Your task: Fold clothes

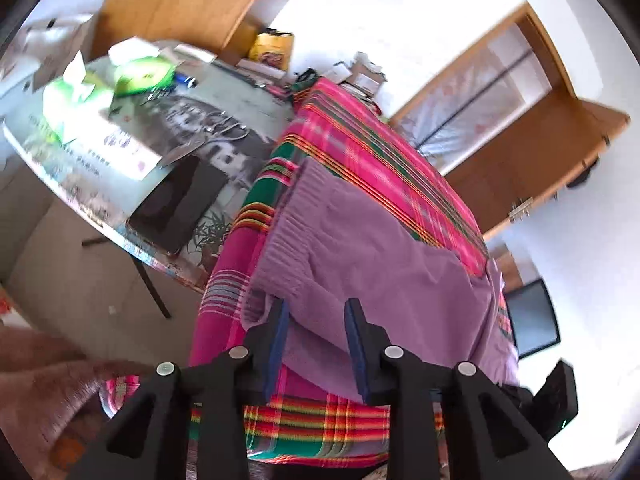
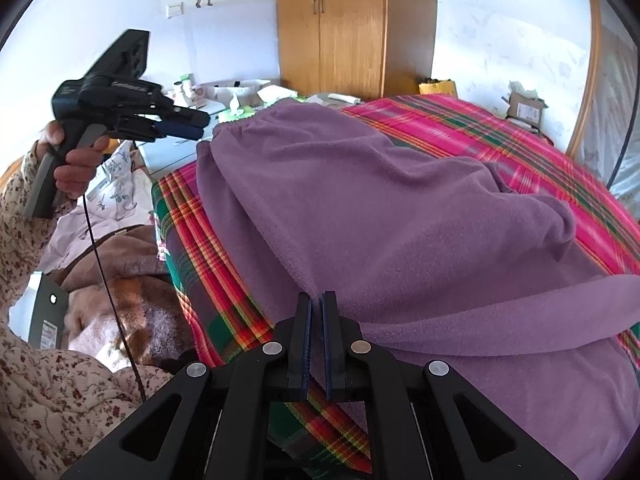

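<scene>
A purple fleece garment (image 2: 380, 208) lies spread on a pink, green and red plaid cloth (image 2: 500, 136) covering a raised surface. In the right wrist view my right gripper (image 2: 316, 300) is shut on the garment's near edge, a fold pinched between its blue pads. In the left wrist view my left gripper (image 1: 316, 308) is open, its jaws apart just above the garment's (image 1: 380, 260) near hem, holding nothing. The left gripper also shows in the right wrist view (image 2: 192, 126), held up in a hand at the left, away from the cloth.
A glass table (image 1: 132, 152) with tissue packs, papers and a black tablet stands left of the cloth. A wooden wardrobe (image 2: 352, 28) and cardboard boxes stand behind. A brown blanket (image 2: 132, 300) lies at the lower left. A dark monitor (image 1: 532, 316) is at right.
</scene>
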Demonstrator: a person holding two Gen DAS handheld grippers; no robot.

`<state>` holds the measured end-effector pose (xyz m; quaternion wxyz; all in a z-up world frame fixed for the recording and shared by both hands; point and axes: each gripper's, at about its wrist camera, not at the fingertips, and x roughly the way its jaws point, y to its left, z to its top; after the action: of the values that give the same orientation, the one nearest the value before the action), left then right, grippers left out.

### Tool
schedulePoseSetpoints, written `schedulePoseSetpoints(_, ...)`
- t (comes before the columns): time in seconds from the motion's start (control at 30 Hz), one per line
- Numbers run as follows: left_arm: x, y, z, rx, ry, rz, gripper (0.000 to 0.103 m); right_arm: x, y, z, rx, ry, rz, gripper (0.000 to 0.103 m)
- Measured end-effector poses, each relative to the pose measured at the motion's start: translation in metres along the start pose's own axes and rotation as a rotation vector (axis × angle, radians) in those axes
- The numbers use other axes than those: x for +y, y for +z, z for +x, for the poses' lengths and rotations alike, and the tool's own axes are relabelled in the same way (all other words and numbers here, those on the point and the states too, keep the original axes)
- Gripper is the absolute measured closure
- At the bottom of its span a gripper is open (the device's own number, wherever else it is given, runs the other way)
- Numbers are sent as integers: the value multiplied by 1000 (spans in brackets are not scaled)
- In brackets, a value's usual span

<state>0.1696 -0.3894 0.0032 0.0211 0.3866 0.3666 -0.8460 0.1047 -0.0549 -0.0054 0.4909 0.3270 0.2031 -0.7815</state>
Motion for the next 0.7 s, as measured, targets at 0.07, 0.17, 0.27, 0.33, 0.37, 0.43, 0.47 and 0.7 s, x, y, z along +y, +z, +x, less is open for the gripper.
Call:
schedulePoseSetpoints(0.07,5,4,7,15,1,-52,72,0,-1,0,-3,2,3,98)
schedulePoseSetpoints(0.17,13,6,16,40,15,-118,72,1,-5,1,-4,-4,-4,98)
schedulePoseSetpoints(0.27,22,8,20,41,11,-192,73,8,-8,2,-6,-36,-45,98)
schedulePoseSetpoints(0.33,24,7,19,33,18,-217,81,12,-9,3,-12,-56,-72,98)
schedulePoseSetpoints(0.37,23,6,18,29,23,-217,85,13,-10,3,-15,-59,-76,98)
schedulePoseSetpoints(0.43,22,4,16,17,22,-227,89,13,-9,1,-23,-58,-70,98)
schedulePoseSetpoints(0.47,20,3,13,7,17,-229,92,12,-9,0,-28,-57,-66,98)
schedulePoseSetpoints(0.7,8,-5,-7,-61,27,-223,94,13,-6,-12,-71,-47,-61,98)
